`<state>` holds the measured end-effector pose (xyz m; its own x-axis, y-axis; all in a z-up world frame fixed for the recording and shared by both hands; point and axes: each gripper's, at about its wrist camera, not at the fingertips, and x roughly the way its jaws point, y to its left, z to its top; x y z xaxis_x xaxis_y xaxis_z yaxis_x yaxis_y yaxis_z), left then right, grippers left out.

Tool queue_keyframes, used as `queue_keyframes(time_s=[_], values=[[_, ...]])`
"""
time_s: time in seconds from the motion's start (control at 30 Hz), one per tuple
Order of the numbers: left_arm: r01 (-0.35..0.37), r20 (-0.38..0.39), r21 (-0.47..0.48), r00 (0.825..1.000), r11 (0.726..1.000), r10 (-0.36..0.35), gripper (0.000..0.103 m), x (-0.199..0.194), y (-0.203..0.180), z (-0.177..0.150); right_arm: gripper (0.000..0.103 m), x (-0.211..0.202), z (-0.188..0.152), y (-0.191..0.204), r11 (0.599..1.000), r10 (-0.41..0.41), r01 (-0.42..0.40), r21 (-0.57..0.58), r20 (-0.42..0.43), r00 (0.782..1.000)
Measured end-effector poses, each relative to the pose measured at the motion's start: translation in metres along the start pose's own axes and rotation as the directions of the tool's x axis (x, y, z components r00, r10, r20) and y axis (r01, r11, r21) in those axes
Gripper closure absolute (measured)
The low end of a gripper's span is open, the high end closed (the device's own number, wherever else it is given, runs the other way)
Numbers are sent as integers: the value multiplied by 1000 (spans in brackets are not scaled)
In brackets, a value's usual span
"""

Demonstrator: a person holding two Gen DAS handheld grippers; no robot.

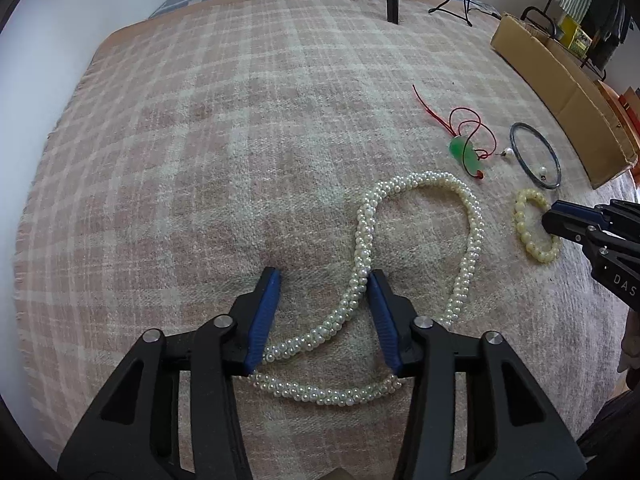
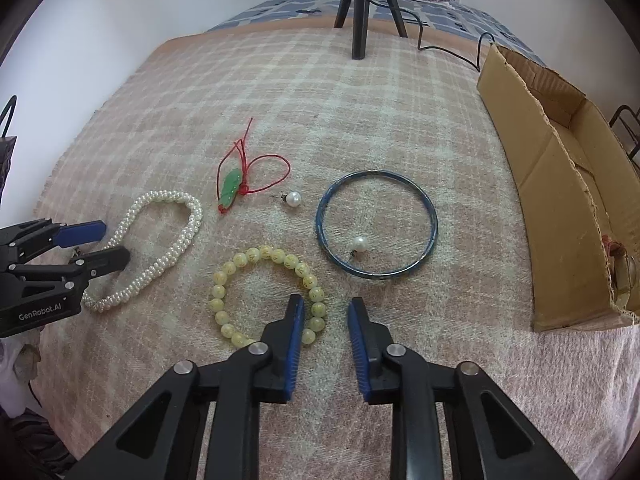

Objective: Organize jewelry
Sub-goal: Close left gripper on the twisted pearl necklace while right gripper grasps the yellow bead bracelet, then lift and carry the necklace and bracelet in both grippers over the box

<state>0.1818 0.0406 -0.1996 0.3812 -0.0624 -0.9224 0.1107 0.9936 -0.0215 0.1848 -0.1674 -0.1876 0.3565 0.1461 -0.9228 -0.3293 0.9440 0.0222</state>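
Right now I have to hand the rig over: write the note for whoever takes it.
Left hand-held gripper: open, low over the pearl necklace, one strand between its fingers, nothing gripped.
Right hand-held gripper: open, at the yellow bead bracelet, its left finger inside the loop; not closed on it.
On the plaid blanket: green pendant on red cord, blue bangle with one pearl earring inside it, another pearl earring beside the pendant.
Cardboard box at right; contents mostly hidden.
Done: nothing evident. Left: all six pieces.
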Motion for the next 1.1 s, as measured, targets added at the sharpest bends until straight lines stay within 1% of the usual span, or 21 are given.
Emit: queue_keyframes(time_s=[0.03, 0.07, 0.1, 0.13, 0.27, 0.37, 0.5, 0.57, 0.83, 1.1], values=[[-3, 4, -6, 1000, 1000, 3, 71, 0, 1, 1, 90, 0, 0, 1, 1000, -1, 1, -6, 1, 1000], [0, 7, -9, 1000, 1000, 0, 85, 0, 2, 3, 95, 0, 0, 2, 1000, 1, -1, -8, 2, 1000], [-1, 10, -13, 1000, 1000, 1, 93, -1, 3, 5, 96, -1, -1, 3, 1000, 3, -3, -10, 3, 1000], [0, 11, -15, 1000, 1000, 0, 96, 0, 4, 7, 97, -1, -1, 4, 1000, 0, 0, -15, 6, 1000], [32, 18, -65, 999, 997, -31, 97, -2, 13, 7, 98, -5, -1, 4, 1000, 7, -7, -14, 18, 1000], [42, 49, -79, 998, 996, -39, 97, -12, 15, 7, 98, -12, 0, 5, 1000, 14, -14, -14, 38, 999], [87, 93, -119, 993, 989, -76, 97, -31, 18, 9, 98, -25, 1, 8, 1000, 18, -16, -24, 72, 997], [107, 119, -121, 989, 987, -92, 97, -43, 17, 11, 98, -31, 0, 11, 999, 14, -11, -36, 91, 996], [220, 227, -131, 956, 967, -187, 97, -92, 9, 23, 98, -58, -2, 17, 997, 5, 7, -75, 160, 987], [286, 304, -120, 922, 951, -239, 97, -127, 2, 36, 98, -95, -2, 7, 997, -11, 30, -71, 249, 968]])
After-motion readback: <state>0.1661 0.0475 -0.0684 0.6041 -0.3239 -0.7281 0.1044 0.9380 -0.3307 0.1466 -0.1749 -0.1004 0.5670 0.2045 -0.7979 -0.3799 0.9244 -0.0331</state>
